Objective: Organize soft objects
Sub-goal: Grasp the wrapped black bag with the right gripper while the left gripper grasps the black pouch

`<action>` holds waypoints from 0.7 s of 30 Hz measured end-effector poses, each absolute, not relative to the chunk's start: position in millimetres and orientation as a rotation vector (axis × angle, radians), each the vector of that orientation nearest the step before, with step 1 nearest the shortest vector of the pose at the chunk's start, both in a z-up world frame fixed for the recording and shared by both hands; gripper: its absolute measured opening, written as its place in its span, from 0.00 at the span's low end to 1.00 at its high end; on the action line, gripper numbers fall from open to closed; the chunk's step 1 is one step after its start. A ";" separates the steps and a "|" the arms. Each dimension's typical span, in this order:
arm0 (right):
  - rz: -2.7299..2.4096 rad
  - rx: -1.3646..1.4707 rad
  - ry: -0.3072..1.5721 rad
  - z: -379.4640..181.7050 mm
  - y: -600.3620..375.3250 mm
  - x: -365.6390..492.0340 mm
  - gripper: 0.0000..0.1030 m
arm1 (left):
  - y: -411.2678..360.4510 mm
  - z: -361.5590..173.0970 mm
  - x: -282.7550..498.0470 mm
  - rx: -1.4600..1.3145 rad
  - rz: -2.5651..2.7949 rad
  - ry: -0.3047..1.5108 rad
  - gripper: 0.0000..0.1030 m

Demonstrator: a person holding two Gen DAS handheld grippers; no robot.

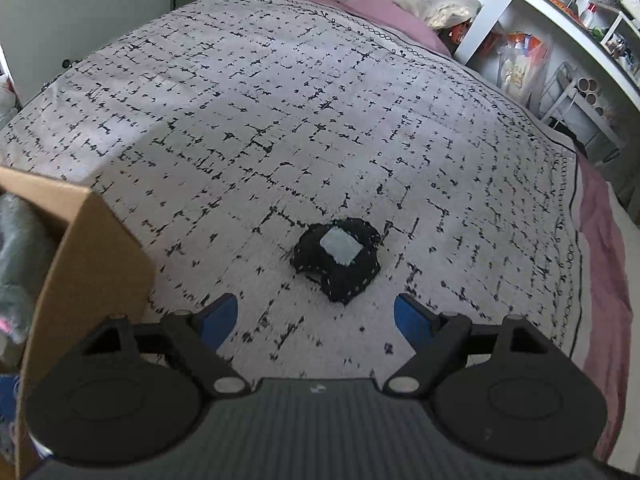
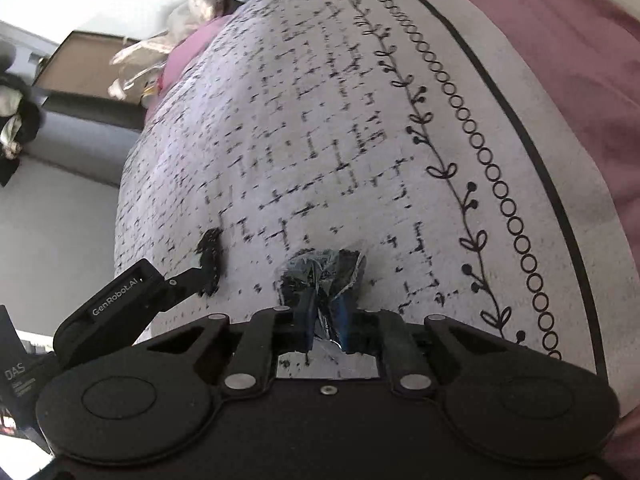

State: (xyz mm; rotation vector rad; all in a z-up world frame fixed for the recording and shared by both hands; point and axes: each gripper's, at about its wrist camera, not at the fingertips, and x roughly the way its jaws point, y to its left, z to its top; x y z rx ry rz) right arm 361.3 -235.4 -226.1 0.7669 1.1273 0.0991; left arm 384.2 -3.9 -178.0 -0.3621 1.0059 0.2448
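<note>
A small black dotted fabric piece (image 1: 338,262) with a pale square patch on top lies on the patterned bed cover (image 1: 280,120). My left gripper (image 1: 316,316) hovers just short of it, open, its blue pads on either side of empty cover. In the right wrist view my right gripper (image 2: 326,304) is shut on a crumpled dark bundle in crinkly clear wrap (image 2: 324,270), which rests on the cover. The same black fabric piece (image 2: 210,260) shows to its left, beside one finger of the left gripper.
A cardboard box (image 1: 92,256) holding grey soft things stands at the left, close to my left gripper. Pink sheet (image 2: 560,40) borders the cover. White shelves with clutter (image 1: 560,40) stand past the bed's right edge. Plush items (image 1: 448,12) lie at the head.
</note>
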 end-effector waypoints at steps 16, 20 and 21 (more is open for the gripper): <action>0.105 0.690 1.132 -238.6 -218.6 382.5 0.54 | -5.8 -205.3 421.0 -0.339 0.258 0.973 0.81; 0.104 0.656 1.116 -238.8 -214.7 385.6 0.45 | -9.3 -205.7 420.9 -0.316 0.241 0.957 0.73; 0.106 0.654 1.114 -238.7 -214.5 386.0 0.42 | -10.4 -205.4 419.8 -0.312 0.236 0.955 0.67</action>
